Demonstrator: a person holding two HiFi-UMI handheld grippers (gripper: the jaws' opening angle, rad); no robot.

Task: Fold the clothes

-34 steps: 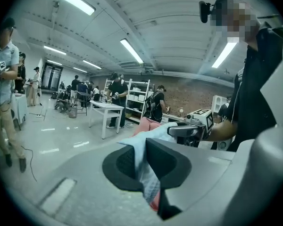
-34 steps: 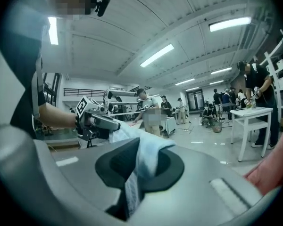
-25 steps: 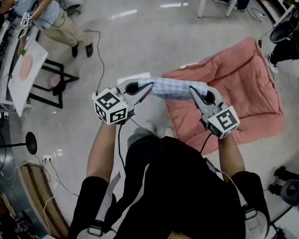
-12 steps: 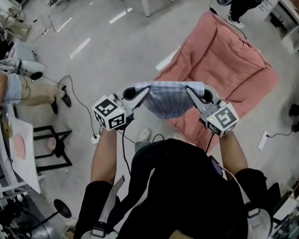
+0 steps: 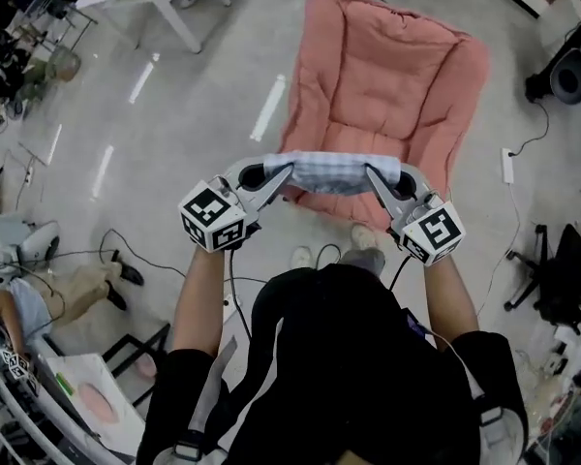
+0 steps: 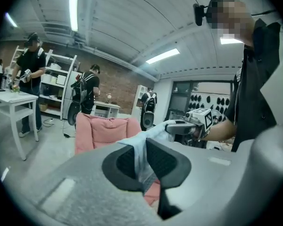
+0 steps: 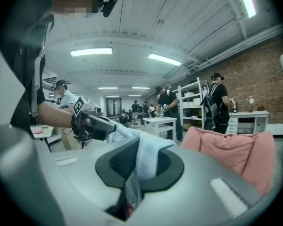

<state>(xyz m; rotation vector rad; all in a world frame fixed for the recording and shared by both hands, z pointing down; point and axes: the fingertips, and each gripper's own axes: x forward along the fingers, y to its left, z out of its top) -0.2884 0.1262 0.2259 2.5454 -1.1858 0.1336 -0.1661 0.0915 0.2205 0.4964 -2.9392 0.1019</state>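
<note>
**Room.** Open workshop with a pale polished floor [image 5: 174,114]. A brick wall [image 7: 254,74] and white shelving [image 7: 191,102] stand at the far side, and other people are at work. One pink padded cushion [image 5: 387,76] lies flat on the floor ahead of me.

**Item.** One garment [image 5: 334,170], pale blue with a fine check, gathered into a loose band.

**Location.** In the air in front of me, strung between my two grippers. In the head view it hangs over the cushion's near edge. As far as I can judge it is clear of the cushion, not resting on it.

**Left gripper [image 5: 286,170].** My jaws are pinched fully together on the garment's left end. The cloth rises out of the pinch and runs across to the other gripper.

**Right gripper [image 5: 373,172].** My jaws are likewise clamped tight on the right end, with a fold draped over the top of them.

**Handling, as judged.**
- Light, thin and wholly limp; it sags wherever it is unsupported.
- It will not hold a shape until laid on something flat.
- Not fragile and not slippery.
- The bunching hides hems and corners.

**Where to take hold.** At the two ends of one edge, as now. That lets the rest hang free and lower evenly onto the cushion.
</note>
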